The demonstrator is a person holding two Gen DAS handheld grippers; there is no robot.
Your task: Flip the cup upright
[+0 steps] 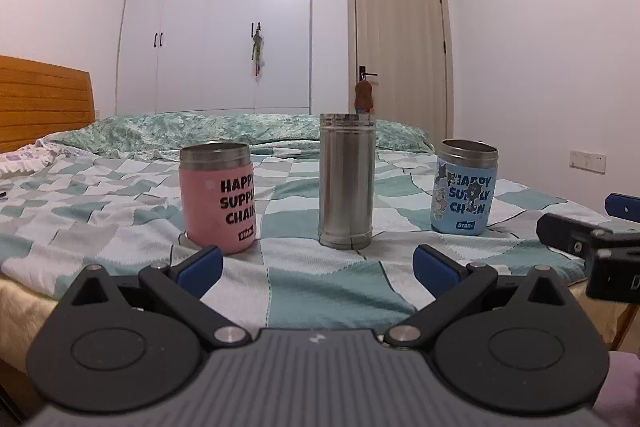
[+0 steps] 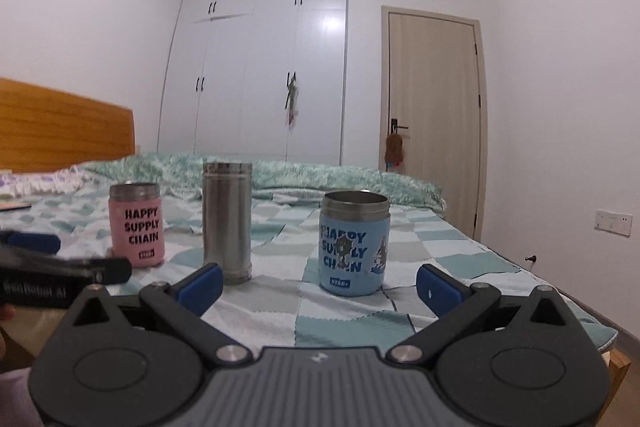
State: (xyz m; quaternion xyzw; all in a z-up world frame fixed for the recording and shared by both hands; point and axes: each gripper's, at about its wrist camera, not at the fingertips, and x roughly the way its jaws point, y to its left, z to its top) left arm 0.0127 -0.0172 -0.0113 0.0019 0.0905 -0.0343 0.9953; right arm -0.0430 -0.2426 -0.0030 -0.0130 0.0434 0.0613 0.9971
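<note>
Three cups stand upright in a row on the checked bedspread (image 1: 328, 291). A pink cup (image 1: 218, 197) is on the left, a tall plain steel cup (image 1: 347, 181) in the middle, a blue cup (image 1: 464, 187) on the right. The right wrist view shows the same pink cup (image 2: 137, 225), steel cup (image 2: 227, 223) and blue cup (image 2: 354, 243). My left gripper (image 1: 318, 269) is open and empty, just short of the steel cup. My right gripper (image 2: 320, 285) is open and empty, just short of the blue cup. Each gripper shows in the other's view, the right gripper (image 1: 592, 239) and the left gripper (image 2: 60, 267).
A crumpled green quilt (image 1: 240, 131) lies along the far side of the bed. A wooden headboard (image 1: 40, 99) is at the left. A white wardrobe (image 1: 216, 27) and a door (image 1: 400, 43) stand behind. The bed's near edge runs just under the grippers.
</note>
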